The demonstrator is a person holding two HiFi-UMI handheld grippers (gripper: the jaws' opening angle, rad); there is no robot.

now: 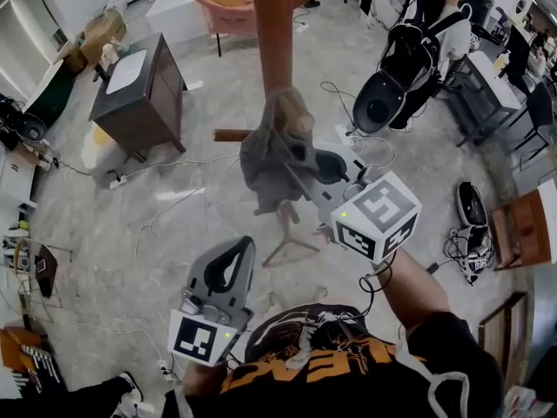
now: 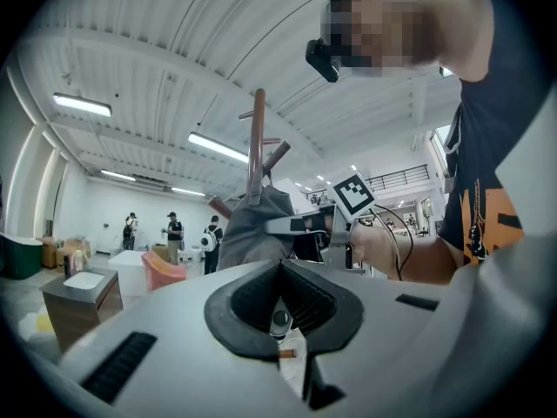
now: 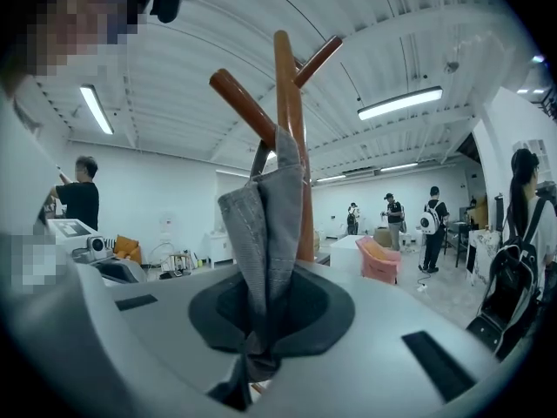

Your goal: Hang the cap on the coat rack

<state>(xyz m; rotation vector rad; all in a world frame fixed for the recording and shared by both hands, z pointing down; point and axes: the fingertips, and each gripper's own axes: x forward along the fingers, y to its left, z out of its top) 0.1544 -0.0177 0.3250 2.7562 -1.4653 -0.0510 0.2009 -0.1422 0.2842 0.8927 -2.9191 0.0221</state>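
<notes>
1. Right gripper fingers clenched on crumpled grey fabric cap, which lies against brown wooden coat rack pole, top at a peg base
2. Left gripper fingers closed on nothing, lower, apart from cap

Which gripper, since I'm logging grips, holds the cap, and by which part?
The right gripper is shut on the grey cap, pinching a folded, stitched edge at its lower end. The left gripper is shut and empty.

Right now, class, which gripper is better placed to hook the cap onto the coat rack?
Right. The right gripper is shut on the cap, held up against the coat rack; the left gripper is shut, empty, and farther back.
</notes>
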